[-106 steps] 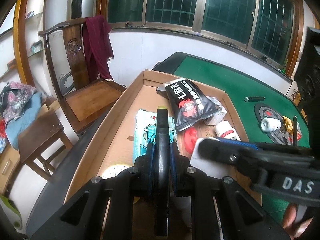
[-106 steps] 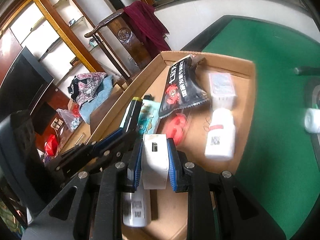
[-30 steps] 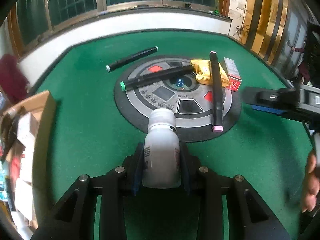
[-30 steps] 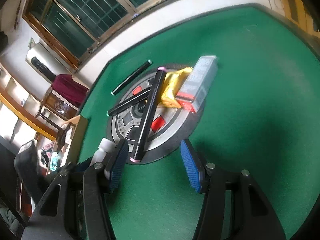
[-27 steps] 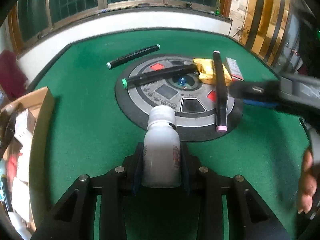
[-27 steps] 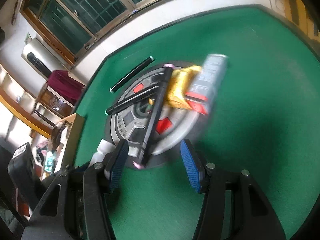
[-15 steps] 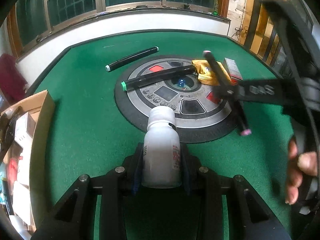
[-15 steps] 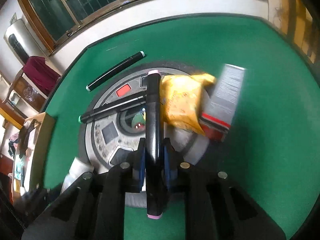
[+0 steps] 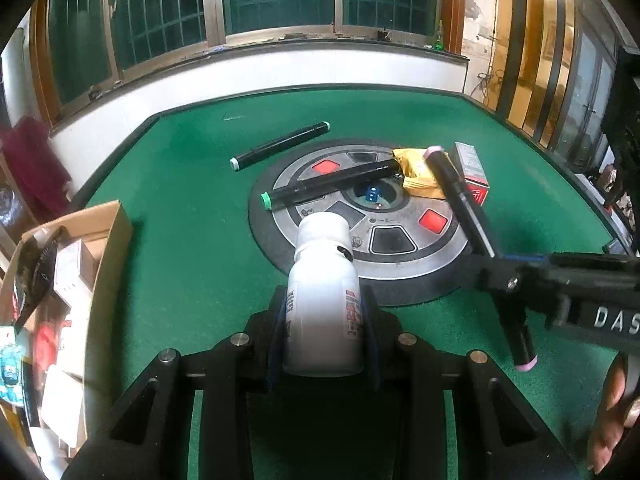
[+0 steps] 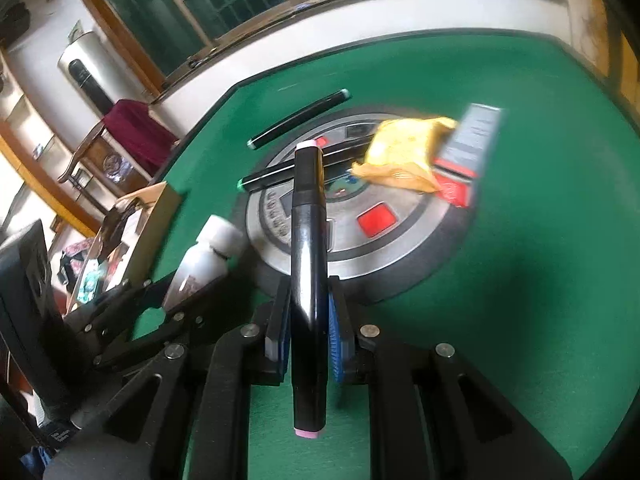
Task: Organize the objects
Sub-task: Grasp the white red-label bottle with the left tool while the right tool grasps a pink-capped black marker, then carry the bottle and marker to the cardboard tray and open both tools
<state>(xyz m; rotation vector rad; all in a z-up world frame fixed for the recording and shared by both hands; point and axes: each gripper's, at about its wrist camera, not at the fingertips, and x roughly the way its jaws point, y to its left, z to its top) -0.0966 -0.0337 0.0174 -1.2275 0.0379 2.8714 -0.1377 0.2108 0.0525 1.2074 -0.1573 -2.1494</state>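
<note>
Cardboard box (image 9: 108,240) sits left-center of frame; left gripper (image 9: 324,320) clamps white pill bottle (image 9: 322,300), right gripper (image 10: 308,320) clamps pink-capped marker (image 10: 306,240) lengthwise; left's nearer.

Dim warm indoor light, lamp glare top right, fisheye-bent edges, right view motion-blurred

Markers: three, namely one (image 9: 476,236) pink-capped and two (image 9: 280,145) (image 9: 330,184) green-capped. Bottles (image 9: 323,296): one. Yellow packets (image 9: 418,172): one. Small boxes (image 9: 472,172): one. Cardboard boxes (image 9: 108,256): one.
</note>
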